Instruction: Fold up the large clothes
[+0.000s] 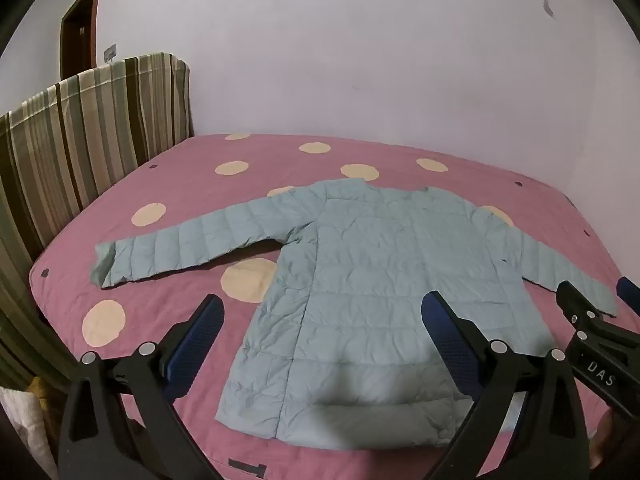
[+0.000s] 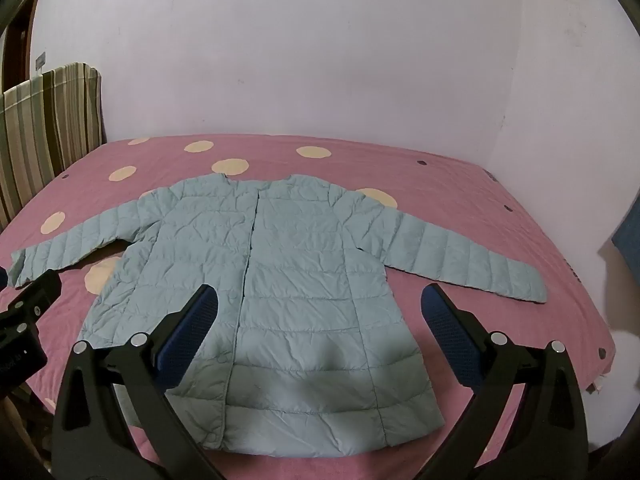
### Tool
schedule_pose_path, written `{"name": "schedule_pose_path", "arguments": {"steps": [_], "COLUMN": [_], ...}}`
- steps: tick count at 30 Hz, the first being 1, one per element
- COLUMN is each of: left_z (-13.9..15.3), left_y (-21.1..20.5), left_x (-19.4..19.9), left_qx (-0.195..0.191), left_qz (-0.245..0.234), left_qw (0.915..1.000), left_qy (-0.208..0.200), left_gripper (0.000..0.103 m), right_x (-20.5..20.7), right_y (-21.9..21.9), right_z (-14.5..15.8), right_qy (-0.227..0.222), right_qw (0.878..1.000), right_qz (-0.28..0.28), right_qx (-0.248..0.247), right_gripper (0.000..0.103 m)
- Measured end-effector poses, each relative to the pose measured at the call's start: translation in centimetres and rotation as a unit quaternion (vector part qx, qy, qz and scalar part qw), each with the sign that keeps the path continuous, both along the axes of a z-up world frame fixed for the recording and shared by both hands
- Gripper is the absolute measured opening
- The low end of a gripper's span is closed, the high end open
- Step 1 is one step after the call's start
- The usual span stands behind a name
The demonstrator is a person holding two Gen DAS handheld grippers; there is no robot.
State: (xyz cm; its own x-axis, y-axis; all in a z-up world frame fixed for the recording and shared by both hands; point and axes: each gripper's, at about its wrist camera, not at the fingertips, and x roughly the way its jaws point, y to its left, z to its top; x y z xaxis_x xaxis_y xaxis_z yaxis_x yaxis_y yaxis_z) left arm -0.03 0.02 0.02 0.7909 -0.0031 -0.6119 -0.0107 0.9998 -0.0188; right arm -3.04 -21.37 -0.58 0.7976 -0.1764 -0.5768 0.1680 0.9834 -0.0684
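Left tongs (image 1: 324,320) gape above the jacket (image 1: 360,280), hem partly hidden.

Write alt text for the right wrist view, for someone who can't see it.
A light blue puffer jacket lies flat, front up and sleeves spread, on a pink bed with cream dots. The open right gripper hovers over its lower half, holding nothing; a striped headboard stands at left.
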Motion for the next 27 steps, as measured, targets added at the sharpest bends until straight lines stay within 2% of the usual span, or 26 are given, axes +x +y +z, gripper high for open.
{"name": "schedule_pose_path", "arguments": {"steps": [27], "left_z": [-0.25], "left_y": [0.17], "left_x": [-0.11], "left_qx": [-0.004], "left_qz": [0.000], "left_qw": [1.0000], "left_qy": [0.007], "left_gripper": [0.098], "right_x": [-0.09], "right_y": [0.04], "right_z": [0.14], "right_qy": [-0.001], "right_qw": [1.000], "right_qz": [0.000], "right_qx": [0.002], "right_gripper": [0.101]}}
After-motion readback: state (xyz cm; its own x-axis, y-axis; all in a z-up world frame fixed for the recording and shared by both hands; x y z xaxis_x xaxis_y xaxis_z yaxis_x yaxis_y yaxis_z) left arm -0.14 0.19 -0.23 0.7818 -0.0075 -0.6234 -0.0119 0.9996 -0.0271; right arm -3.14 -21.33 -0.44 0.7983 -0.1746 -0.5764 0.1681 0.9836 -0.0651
